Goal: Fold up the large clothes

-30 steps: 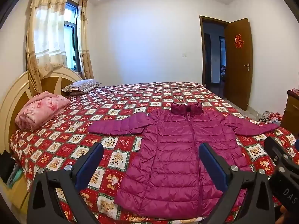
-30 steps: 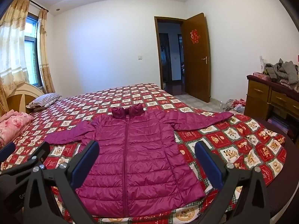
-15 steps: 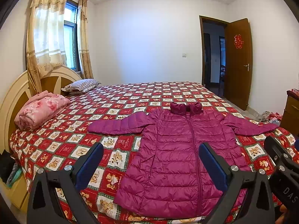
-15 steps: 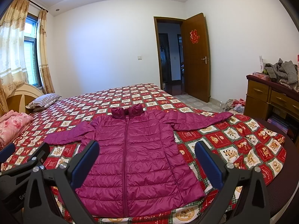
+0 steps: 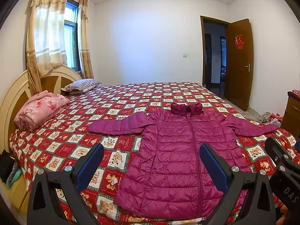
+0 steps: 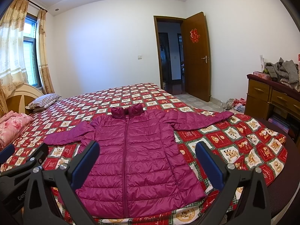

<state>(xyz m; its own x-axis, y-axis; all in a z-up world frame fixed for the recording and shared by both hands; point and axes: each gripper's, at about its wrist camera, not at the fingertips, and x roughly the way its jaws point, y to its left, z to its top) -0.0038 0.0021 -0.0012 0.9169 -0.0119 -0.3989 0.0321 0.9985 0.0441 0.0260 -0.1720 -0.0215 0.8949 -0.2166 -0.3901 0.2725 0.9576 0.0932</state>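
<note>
A magenta quilted puffer jacket lies flat and zipped on the bed, collar away from me, both sleeves spread out sideways. My left gripper hovers open above the jacket's hem on its left half, nothing between its blue-padded fingers. My right gripper hangs open over the hem's middle and right, holding nothing. The right gripper's body shows at the right edge of the left wrist view, and the left one at the left edge of the right wrist view.
A folded pink quilt and a striped pillow lie by the headboard. A wooden dresser with grey clothes on top stands right of the bed. Clothes lie on the floor near the open door.
Both cameras have shifted only very slightly; the jacket lies the same and both grippers stay open.
</note>
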